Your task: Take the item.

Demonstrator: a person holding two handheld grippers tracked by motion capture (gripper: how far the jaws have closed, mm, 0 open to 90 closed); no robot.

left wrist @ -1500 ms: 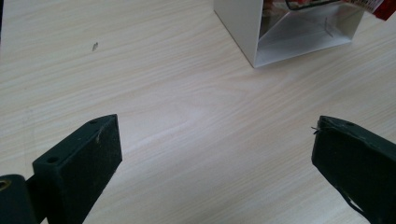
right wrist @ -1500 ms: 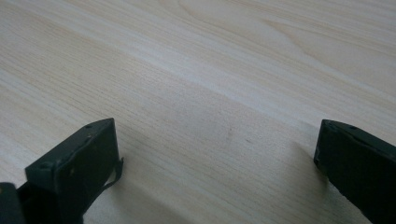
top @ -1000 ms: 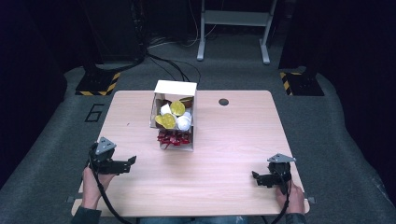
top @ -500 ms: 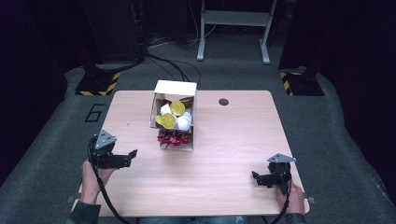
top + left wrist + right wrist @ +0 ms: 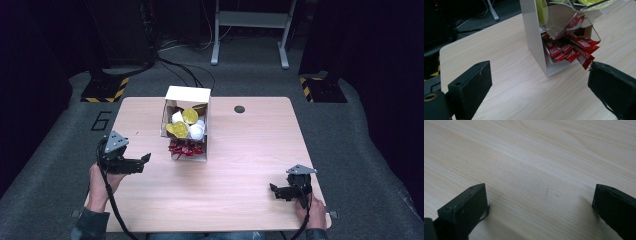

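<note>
White box on table, yellow-white pods above, red sachets below

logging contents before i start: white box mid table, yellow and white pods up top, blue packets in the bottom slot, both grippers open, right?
One thing is off: the packets in the bottom slot of the white box are red, not blue, as the left gripper view shows. The rest holds: yellow and white pods on top, left gripper and right gripper both open.

Box top beyond frame edge
</note>
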